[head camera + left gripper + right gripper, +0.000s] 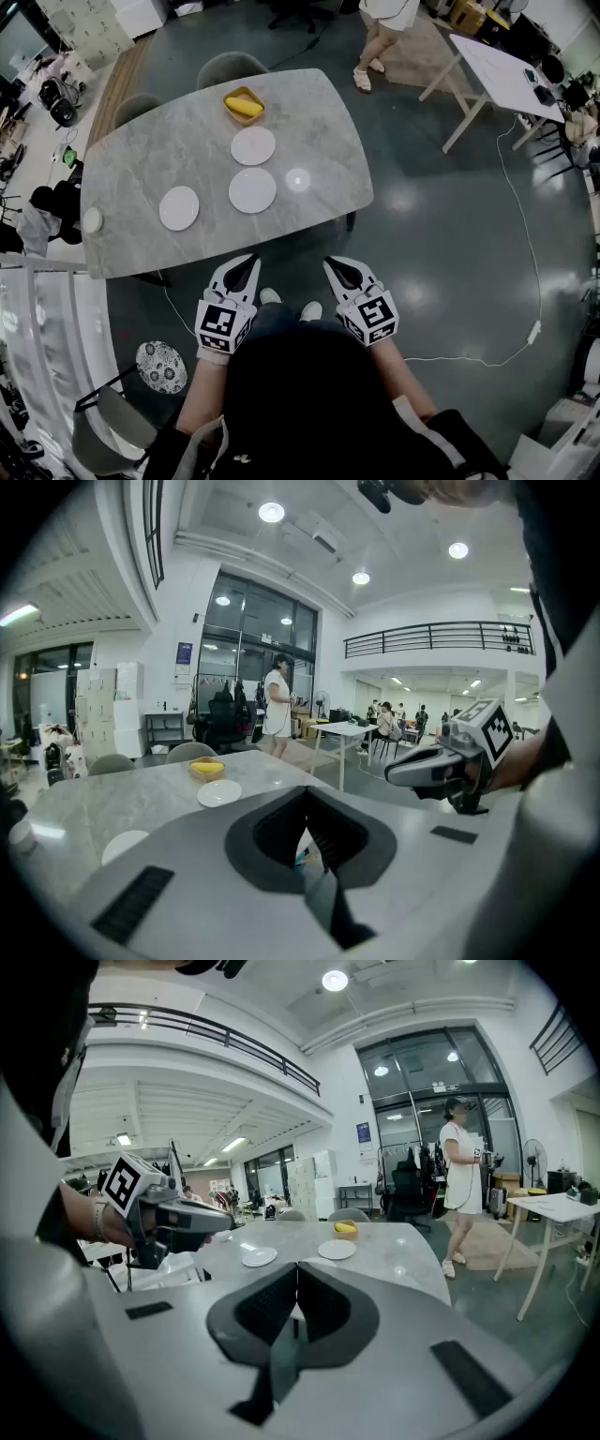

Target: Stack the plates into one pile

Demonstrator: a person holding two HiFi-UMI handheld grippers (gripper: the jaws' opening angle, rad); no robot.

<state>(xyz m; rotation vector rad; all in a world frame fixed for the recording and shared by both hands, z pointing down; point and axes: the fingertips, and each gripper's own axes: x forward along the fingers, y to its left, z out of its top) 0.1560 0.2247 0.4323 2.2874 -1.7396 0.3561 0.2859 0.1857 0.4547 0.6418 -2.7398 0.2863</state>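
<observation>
Three white plates lie apart on the grey marble table (319, 122): one far (253, 145), one in the middle (252, 190), one to the left (179, 207). Both grippers hover off the table's near edge, short of the plates. My left gripper (251, 260) is shut with nothing in it, and its jaws meet (306, 829) in its own view, where two plates (219, 793) (127, 844) show beyond. My right gripper (329, 262) is also shut and empty (296, 1309). Plates (337, 1250) (259, 1257) lie ahead of it on the table.
A yellow bowl (244, 105) stands at the table's far edge, and a small white object (92, 220) at its left edge. Chairs (230, 66) stand behind the table. A person (384, 28) stands beyond it, near a white table (506, 70). A cable (525, 281) runs across the floor.
</observation>
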